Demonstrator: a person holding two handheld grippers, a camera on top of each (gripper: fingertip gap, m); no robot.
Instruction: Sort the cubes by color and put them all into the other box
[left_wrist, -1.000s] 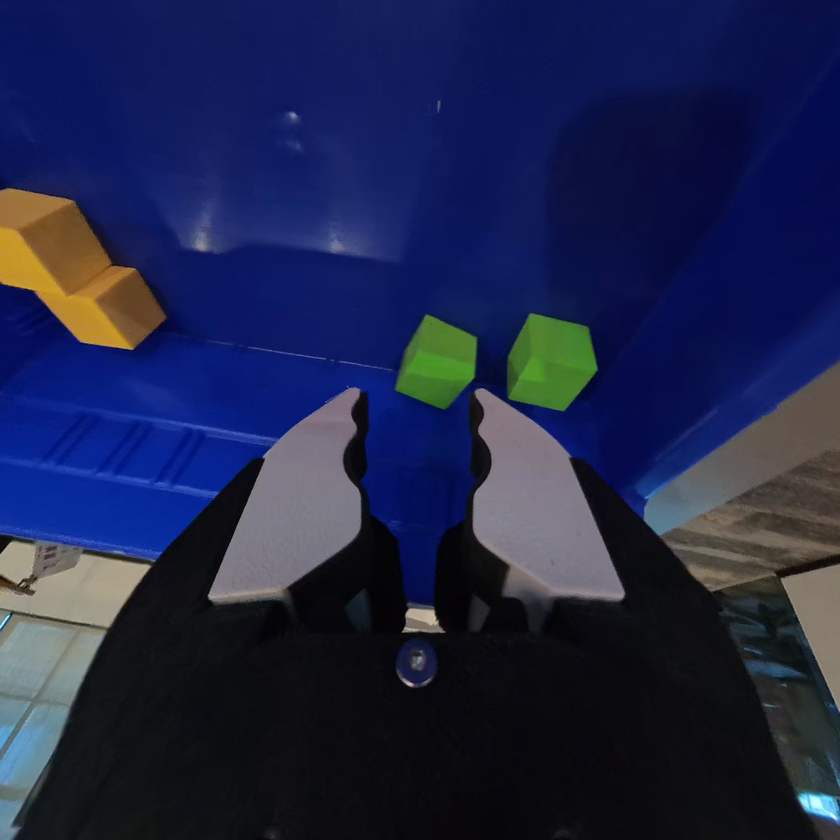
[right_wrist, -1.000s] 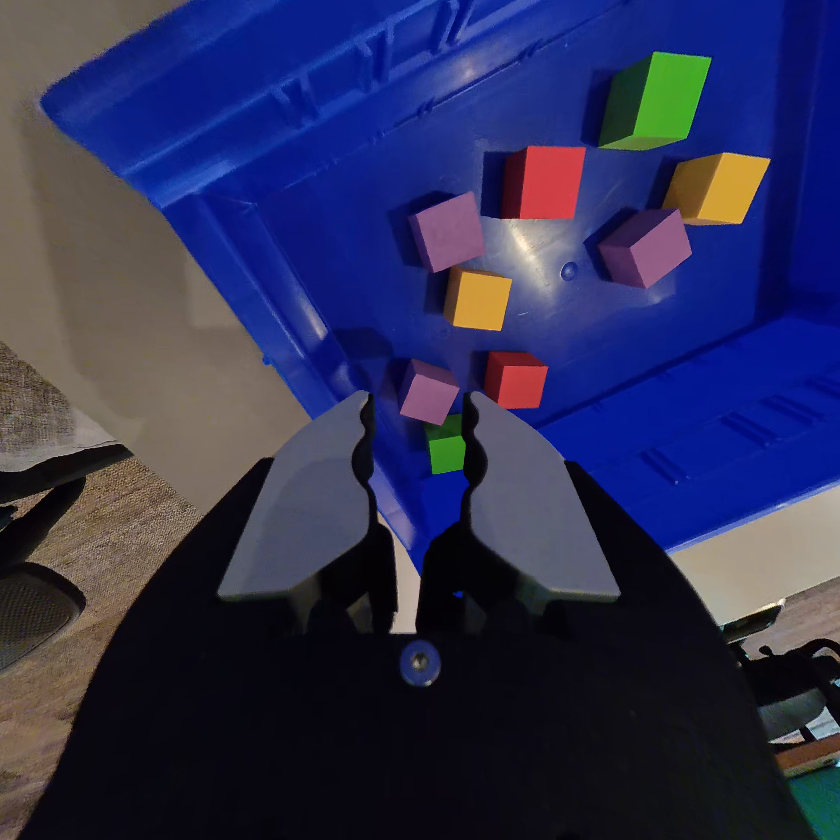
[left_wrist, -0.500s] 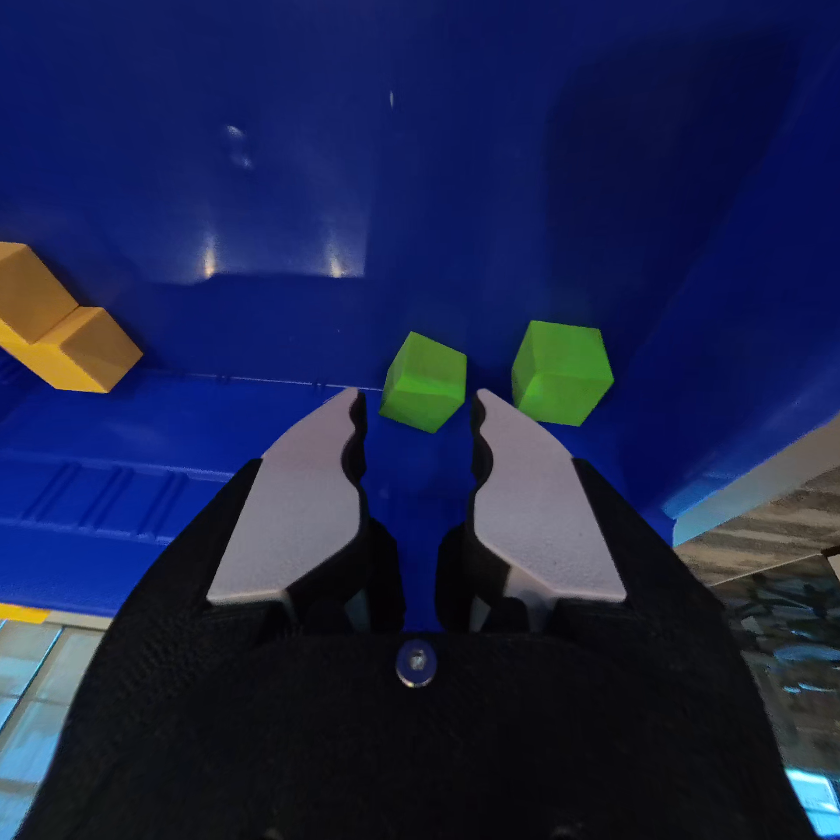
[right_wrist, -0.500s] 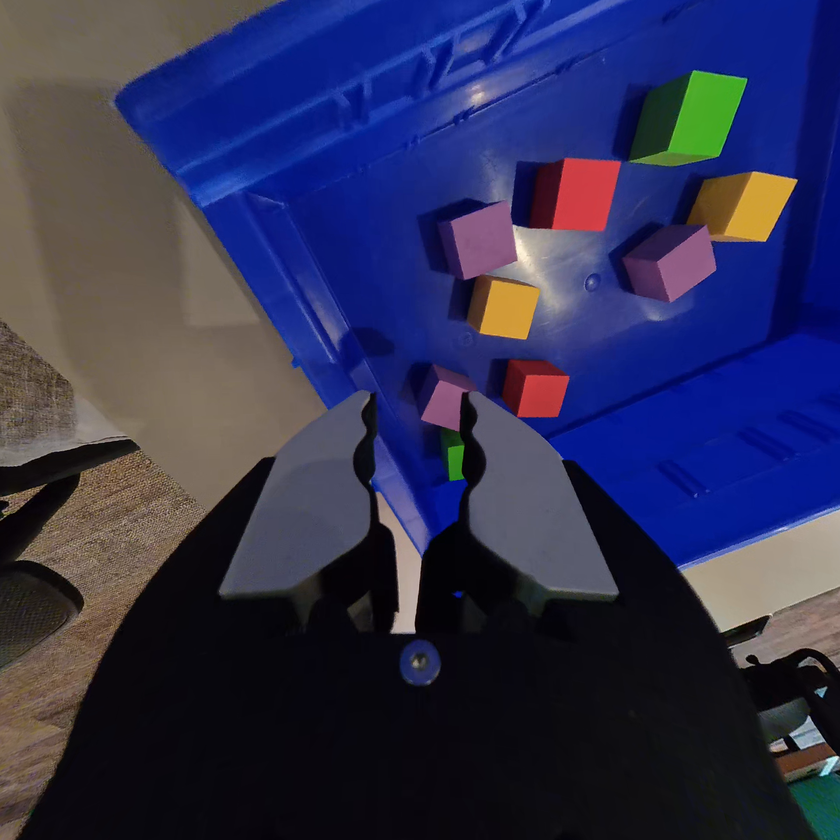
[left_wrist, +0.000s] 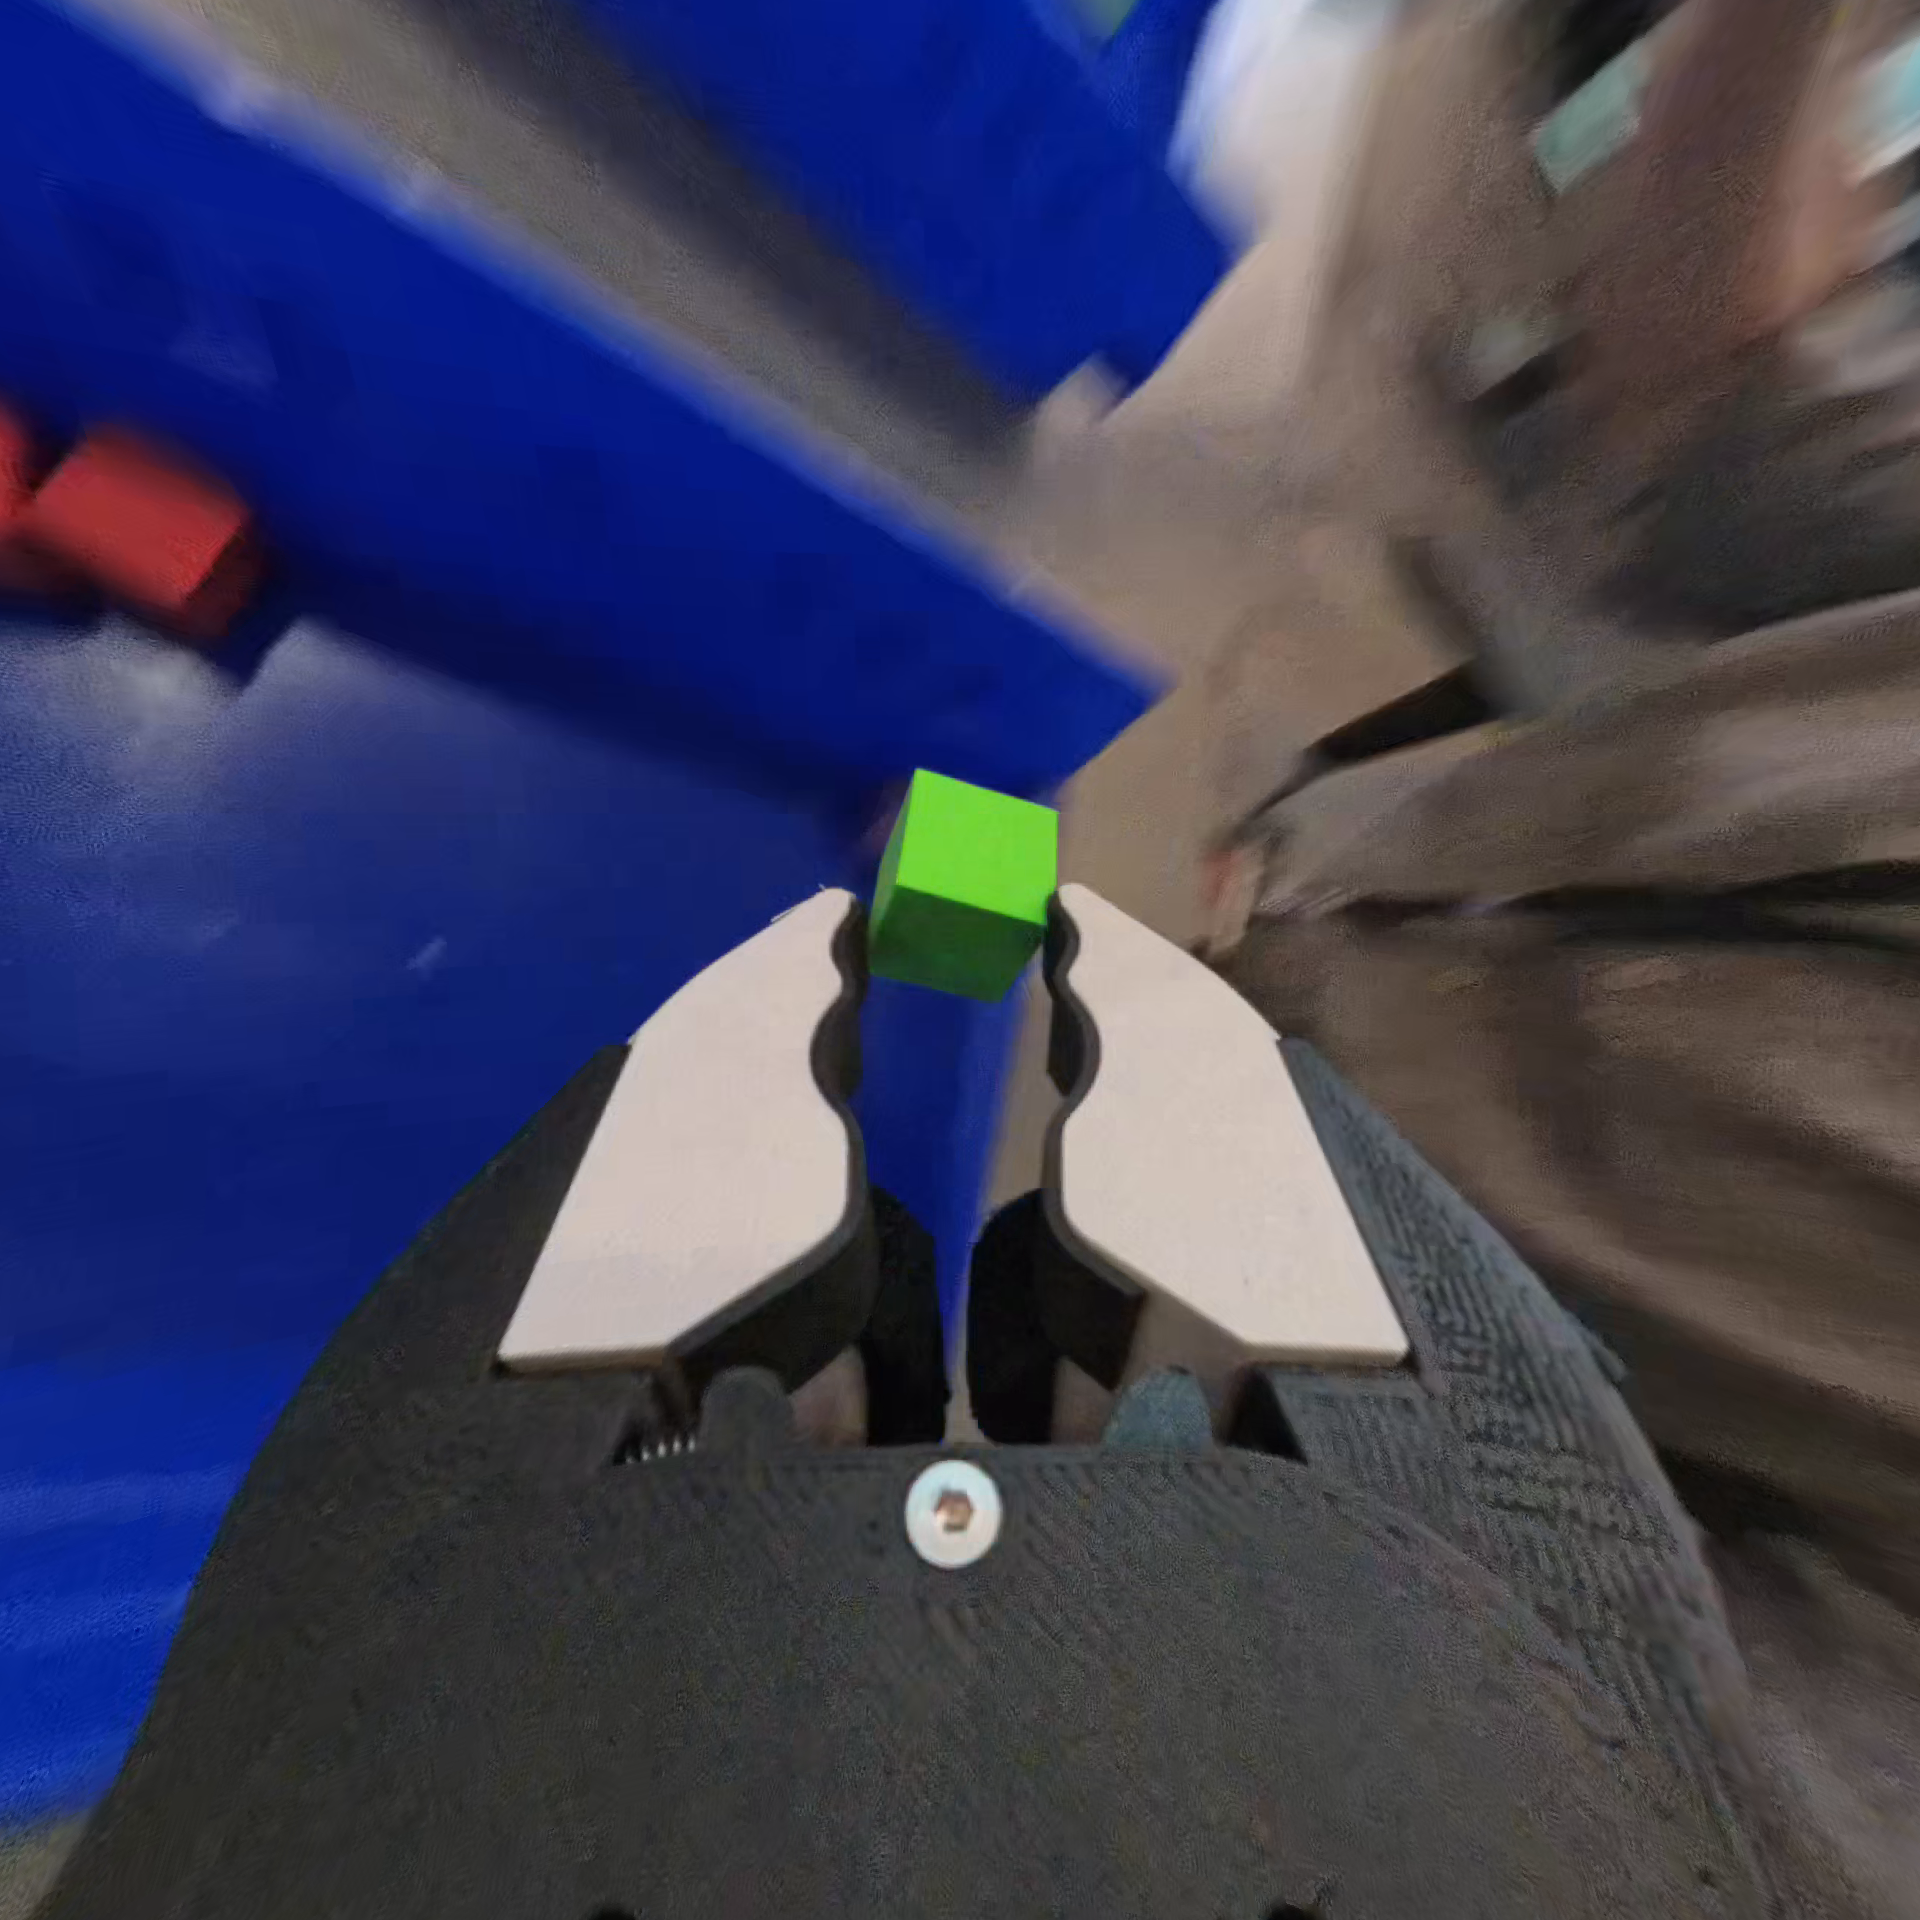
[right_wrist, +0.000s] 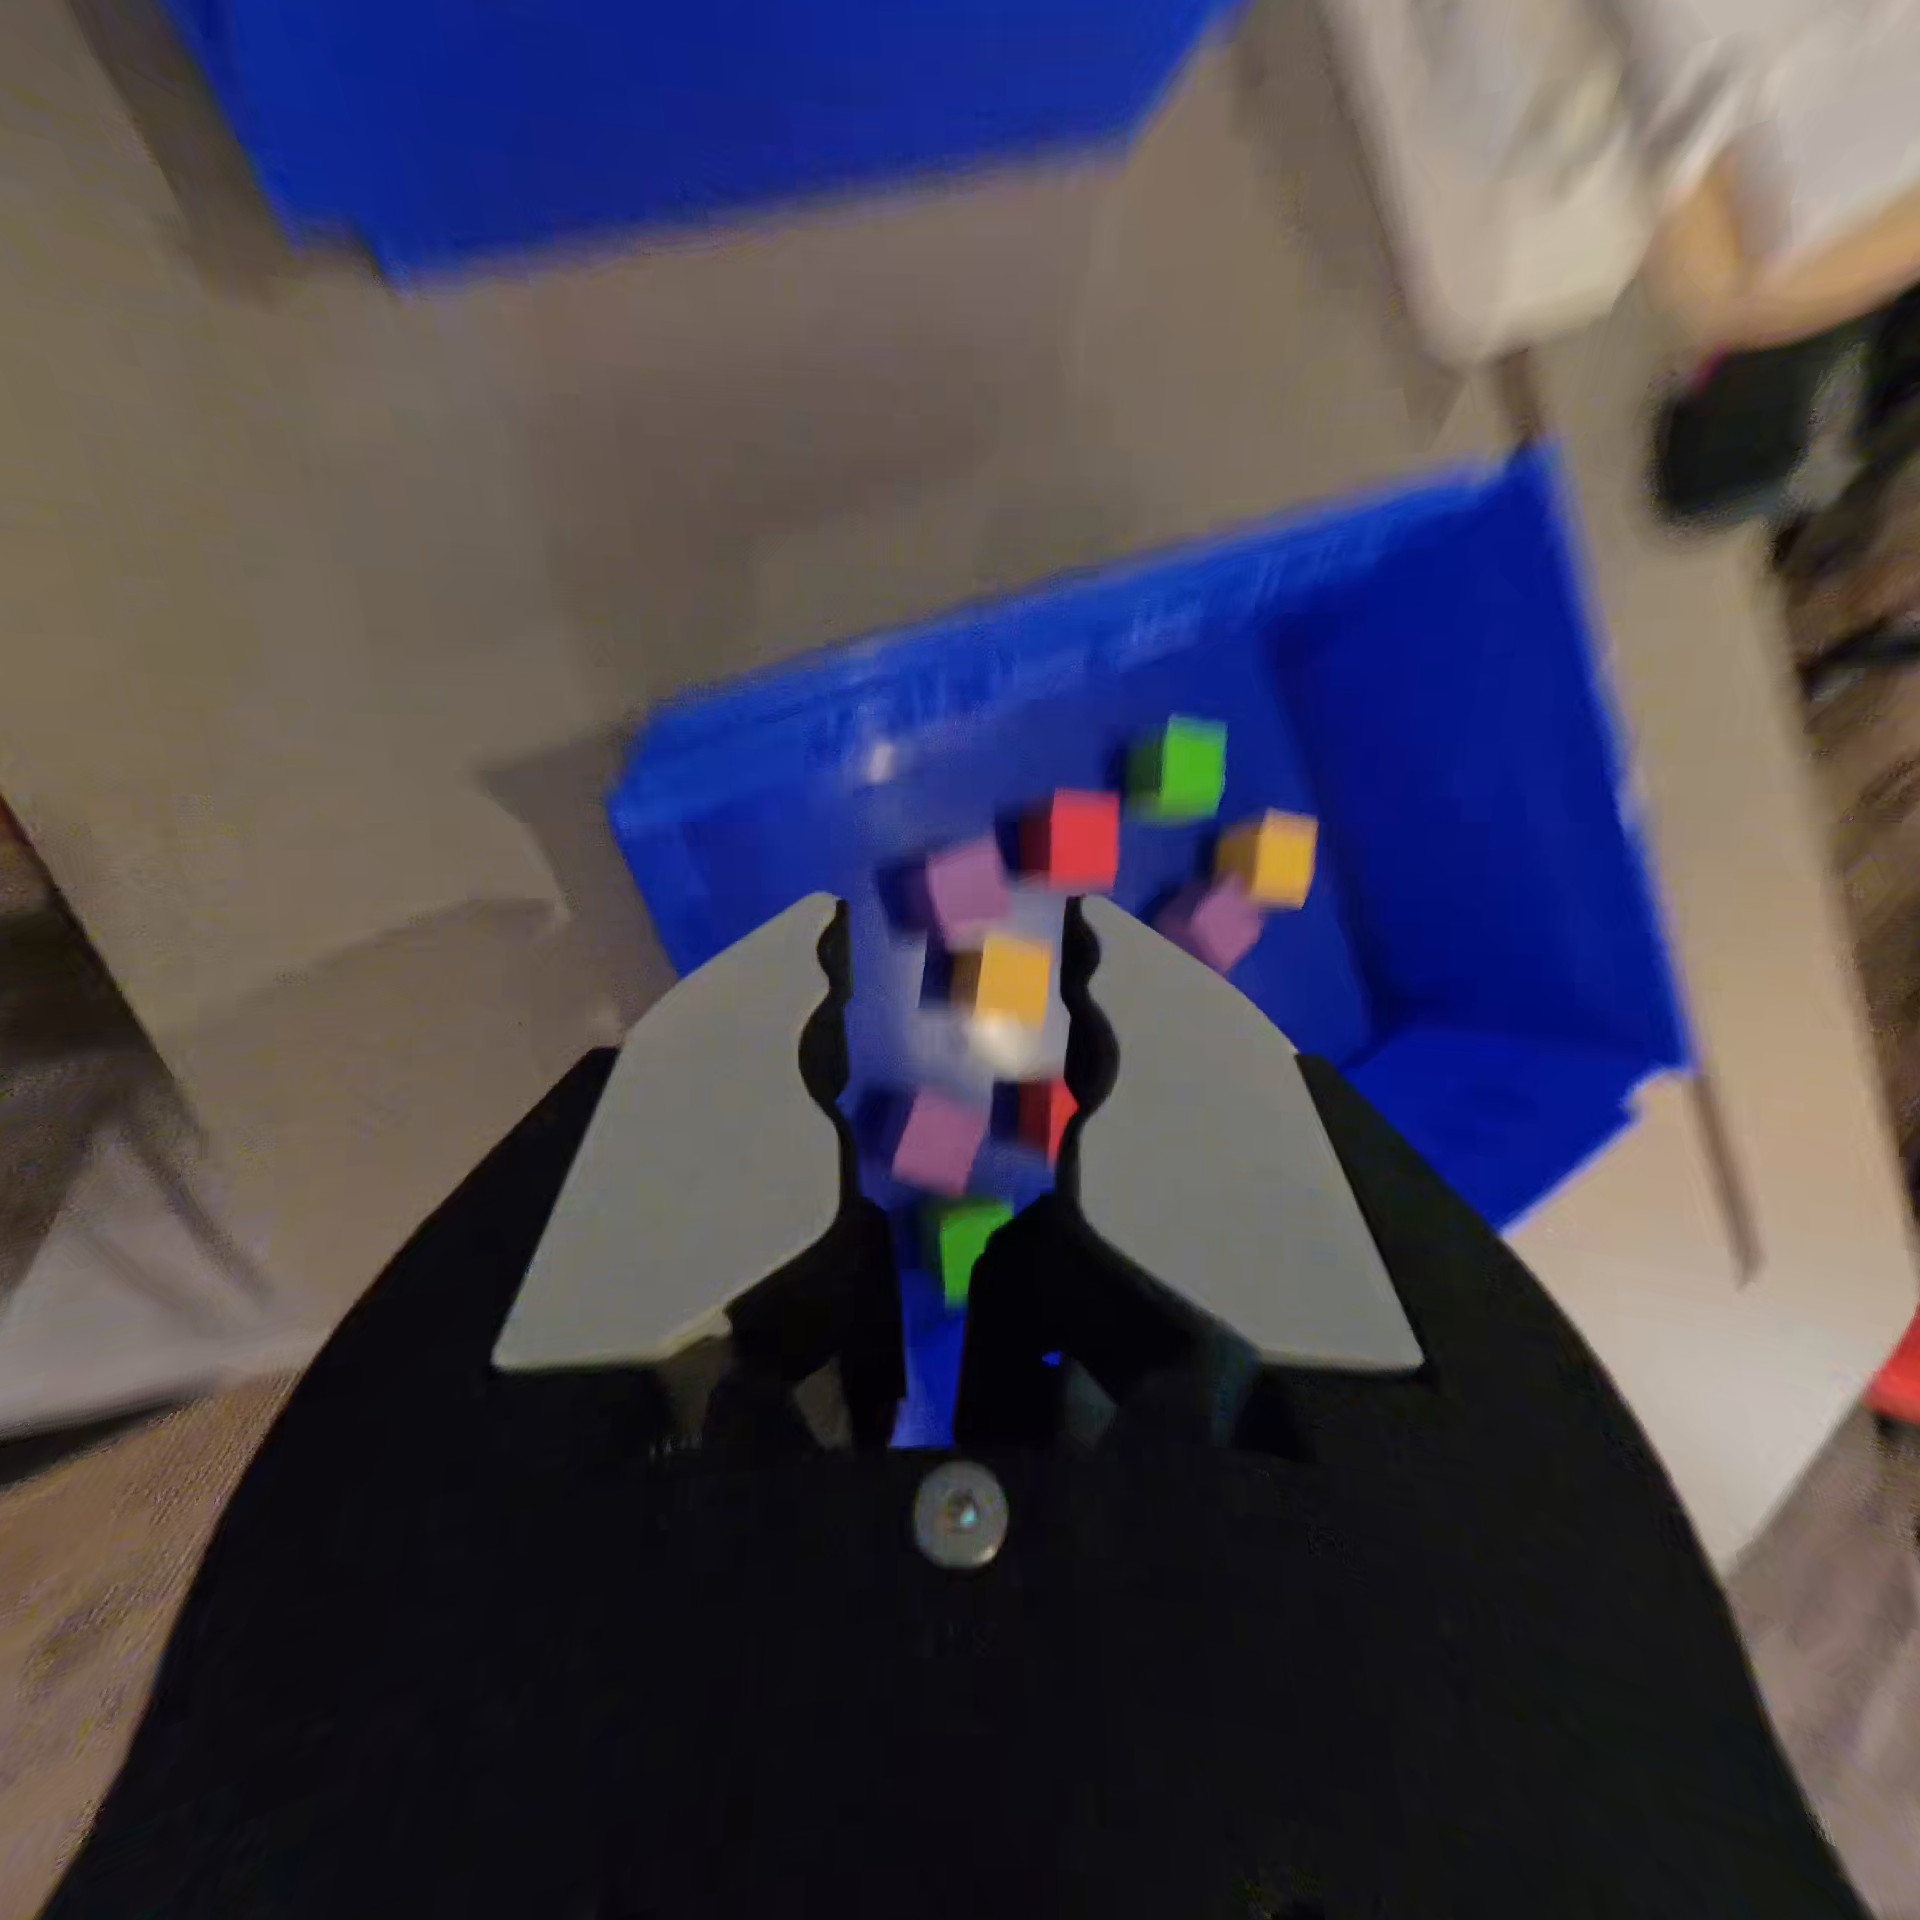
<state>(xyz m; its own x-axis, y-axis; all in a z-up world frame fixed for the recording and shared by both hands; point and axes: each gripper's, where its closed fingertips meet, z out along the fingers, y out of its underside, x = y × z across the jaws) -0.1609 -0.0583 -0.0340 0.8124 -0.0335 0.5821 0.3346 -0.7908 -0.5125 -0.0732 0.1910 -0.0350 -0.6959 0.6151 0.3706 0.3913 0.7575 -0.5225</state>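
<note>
Here, in the left wrist view, the left gripper (left_wrist: 956, 920) pinches a green cube (left_wrist: 961, 883) between its fingertips, clear above the blurred blue bin (left_wrist: 436, 1039), whose rim runs diagonally behind; a red block (left_wrist: 135, 540) lies inside. In the right wrist view, the right gripper (right_wrist: 956, 914) holds nothing, its jaws moderately apart, well above a second blue bin (right_wrist: 1455, 883) on the pale table (right_wrist: 312, 623). Inside lie what seem to be scattered purple, red, yellow and green cubes (right_wrist: 1179, 769). Another blue container (right_wrist: 675, 125) sits beyond.

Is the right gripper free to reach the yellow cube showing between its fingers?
Probably yes: the right gripper is open and empty above the blue bin, nothing covering the yellow cube.
</note>
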